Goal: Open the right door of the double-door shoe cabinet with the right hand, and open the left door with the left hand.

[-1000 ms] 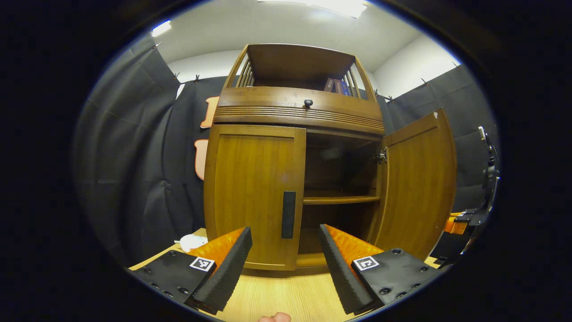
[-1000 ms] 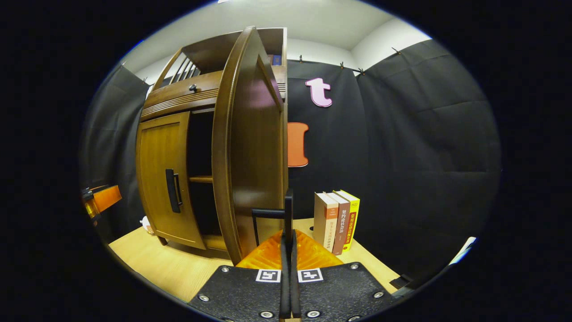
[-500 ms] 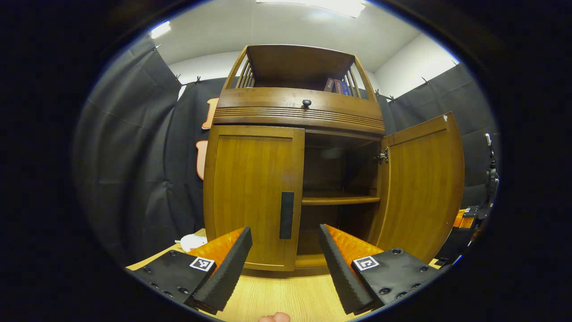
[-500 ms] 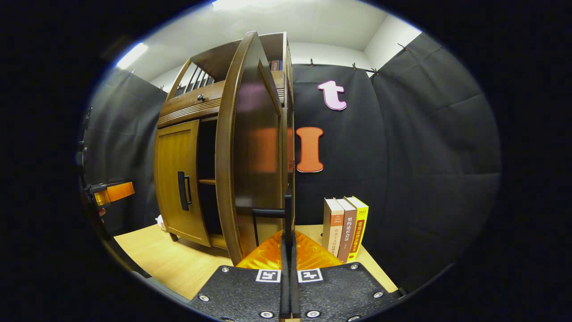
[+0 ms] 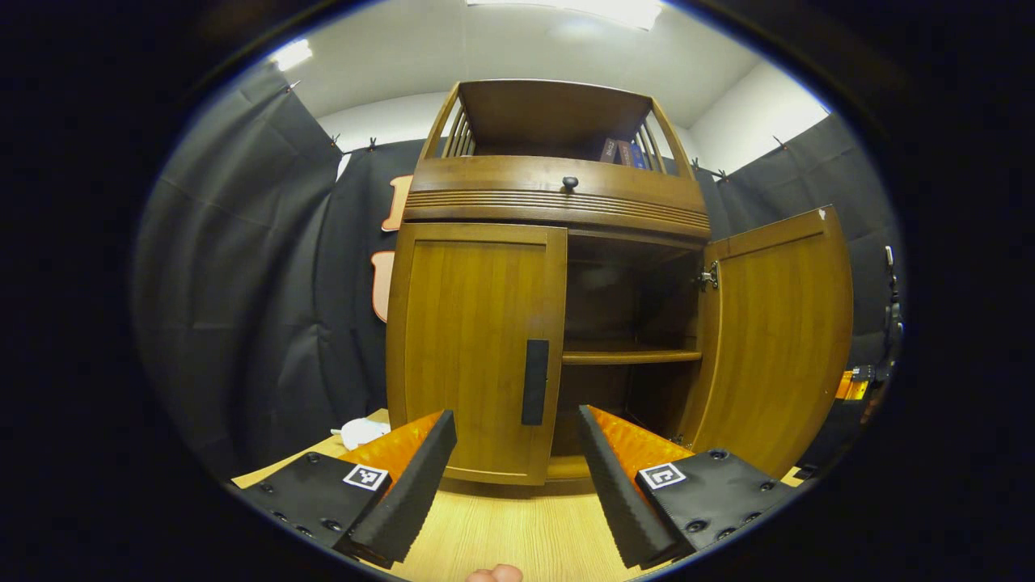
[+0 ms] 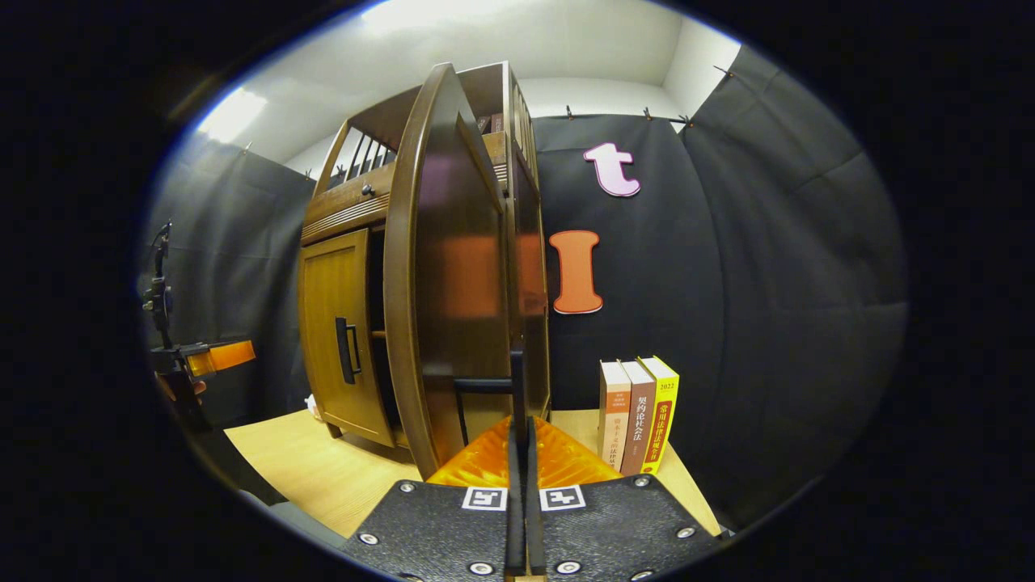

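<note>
In the left gripper view, the left gripper (image 5: 517,473) hangs spread wide over bare wooden tabletop (image 5: 517,529), well apart from the shoe cabinet (image 5: 550,202). The left door (image 5: 473,356) is flush shut, its dark vertical handle (image 5: 535,381) at the inner edge, facing the gap between the fingers. Right of it, the right door (image 5: 776,339) stands swung far out, hinge (image 5: 710,276) exposed, leaving the opening free. Inside, one shelf (image 5: 631,356) crosses a dark interior (contents cannot be made out). A few book spines (image 5: 621,152) sit on the top rack.

In the right gripper view, the right gripper (image 6: 517,453) is pinched on the right door's handle (image 6: 516,384), the door seen nearly edge-on. Three books (image 6: 639,416) stand upright beside it on the table, near the black cloth wall (image 6: 768,307).
</note>
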### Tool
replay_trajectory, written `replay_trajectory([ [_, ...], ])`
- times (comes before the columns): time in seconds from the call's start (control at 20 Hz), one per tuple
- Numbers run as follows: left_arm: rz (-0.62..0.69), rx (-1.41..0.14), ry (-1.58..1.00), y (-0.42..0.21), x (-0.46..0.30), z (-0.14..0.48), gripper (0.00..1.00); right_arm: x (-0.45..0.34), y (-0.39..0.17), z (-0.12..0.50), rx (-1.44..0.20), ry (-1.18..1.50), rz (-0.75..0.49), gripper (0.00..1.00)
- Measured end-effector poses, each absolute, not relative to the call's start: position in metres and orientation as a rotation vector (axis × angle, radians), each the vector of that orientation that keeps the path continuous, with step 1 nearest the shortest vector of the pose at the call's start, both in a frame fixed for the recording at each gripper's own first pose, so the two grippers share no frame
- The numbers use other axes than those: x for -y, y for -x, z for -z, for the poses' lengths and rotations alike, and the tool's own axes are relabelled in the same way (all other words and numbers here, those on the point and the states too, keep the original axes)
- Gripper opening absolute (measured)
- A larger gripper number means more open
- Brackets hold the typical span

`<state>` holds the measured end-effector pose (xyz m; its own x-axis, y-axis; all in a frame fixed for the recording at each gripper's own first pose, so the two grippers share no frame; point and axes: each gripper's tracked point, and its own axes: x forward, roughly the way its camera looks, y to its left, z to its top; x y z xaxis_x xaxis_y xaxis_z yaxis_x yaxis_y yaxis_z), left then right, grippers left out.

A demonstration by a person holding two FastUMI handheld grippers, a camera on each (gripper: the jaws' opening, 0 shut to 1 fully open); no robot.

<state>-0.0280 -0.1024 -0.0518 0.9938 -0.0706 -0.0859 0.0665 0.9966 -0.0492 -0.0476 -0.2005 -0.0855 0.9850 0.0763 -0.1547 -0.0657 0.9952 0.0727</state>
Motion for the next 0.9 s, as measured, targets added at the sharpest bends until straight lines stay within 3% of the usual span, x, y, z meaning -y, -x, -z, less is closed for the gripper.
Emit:
replay_trajectory([
  [0.15,0.055,-0.09,0.059,0.031,0.102,0.054,0.93,0.197,0.05,0.085,-0.152,-0.07,-0.04,0.01],
  [0.2,0.045,-0.092,0.053,0.031,0.101,0.055,0.93,0.197,0.051,0.085,-0.152,-0.085,-0.031,0.06],
  [0.25,0.035,-0.094,0.048,0.032,0.099,0.056,0.97,0.197,0.052,0.086,-0.154,-0.086,-0.023,0.01],
  [0.3,0.029,-0.095,0.046,0.033,0.099,0.056,0.93,0.198,0.054,0.086,-0.156,-0.081,-0.018,0.01],
  [0.9,0.061,-0.102,0.01,0.004,0.109,0.06,0.93,0.194,0.098,0.069,-0.147,-0.061,0.045,0.02],
])
